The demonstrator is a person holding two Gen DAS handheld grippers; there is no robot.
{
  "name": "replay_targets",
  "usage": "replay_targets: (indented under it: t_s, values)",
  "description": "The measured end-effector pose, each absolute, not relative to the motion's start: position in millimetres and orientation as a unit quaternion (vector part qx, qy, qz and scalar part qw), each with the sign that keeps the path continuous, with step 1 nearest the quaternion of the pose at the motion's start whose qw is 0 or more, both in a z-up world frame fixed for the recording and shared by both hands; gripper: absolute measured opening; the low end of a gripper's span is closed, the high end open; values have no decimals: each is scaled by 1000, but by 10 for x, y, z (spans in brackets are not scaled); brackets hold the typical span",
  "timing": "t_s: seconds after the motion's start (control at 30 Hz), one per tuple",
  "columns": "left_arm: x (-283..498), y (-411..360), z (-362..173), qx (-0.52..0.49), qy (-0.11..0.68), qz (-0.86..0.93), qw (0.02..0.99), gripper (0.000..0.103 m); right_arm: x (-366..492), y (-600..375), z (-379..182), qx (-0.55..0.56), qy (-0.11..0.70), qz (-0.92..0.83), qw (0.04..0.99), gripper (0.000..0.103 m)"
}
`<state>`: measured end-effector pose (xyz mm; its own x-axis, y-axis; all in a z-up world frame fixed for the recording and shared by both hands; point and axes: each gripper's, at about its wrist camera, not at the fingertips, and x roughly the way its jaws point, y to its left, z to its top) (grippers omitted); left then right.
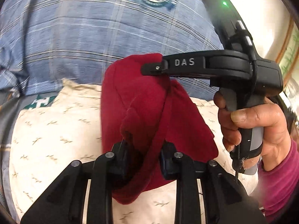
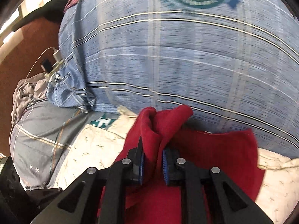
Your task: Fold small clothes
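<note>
The left gripper (image 1: 143, 158) points downward over the bed and has its two fingers pinched on a fold of the red cloth (image 1: 142, 112), which bunches between the pads and hangs below them. The right gripper (image 2: 152, 165) does the same at another part of that cloth (image 2: 214, 155); its blue pads (image 2: 165, 168) press a gathered ridge of the fabric. From the left wrist camera the right gripper's black fingers (image 1: 155, 68) reach in sideways from the right and bite the cloth's upper corner, while a hand (image 1: 250, 128) in a magenta sleeve (image 1: 280, 183) wraps around the grey handle, thumb in front. The cloth is lifted between both tools, above a cream sheet (image 1: 56, 130) (printed with small sprigs). Behind it lies a blue plaid cover (image 2: 186, 65), blurred
</note>
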<state>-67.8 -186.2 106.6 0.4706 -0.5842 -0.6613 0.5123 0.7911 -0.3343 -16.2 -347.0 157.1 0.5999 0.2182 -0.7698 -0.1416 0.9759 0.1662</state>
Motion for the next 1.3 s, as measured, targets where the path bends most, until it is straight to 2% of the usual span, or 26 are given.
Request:
replay_targets:
  t_s: [0.47, 0.7, 1.1, 1.13, 1.2, 1.23, 1.3]
  values:
    - [-737, -2208, 1085, -31, 419, -323, 848, 23, -263, -3870, 1517, 65, 439, 86, 892, 15]
    - [-736, -2669, 1083, -29, 424, -356, 832, 22, -346, -4220, 1562, 56, 434, 58, 897, 15]
    - [-701, -3439, 704, -5, 466, -374, 802, 22, -369, -4937, 1067, 77, 460, -4, 885, 15]
    - [-680, -3447, 650, -13, 474, -376, 796, 24, -342, -4973, 949, 84, 470, -12, 878, 16]
    - [-669, -3411, 634, -34, 479, -391, 785, 38, -322, -5014, 811, 89, 479, -27, 873, 28]
    - [-682, -3374, 661, -39, 484, -408, 773, 48, -337, -5060, 769, 97, 477, -38, 873, 32]
    - [-747, -3243, 768, -28, 488, -435, 757, 53, -413, -5146, 805, 122, 472, -47, 872, 38]
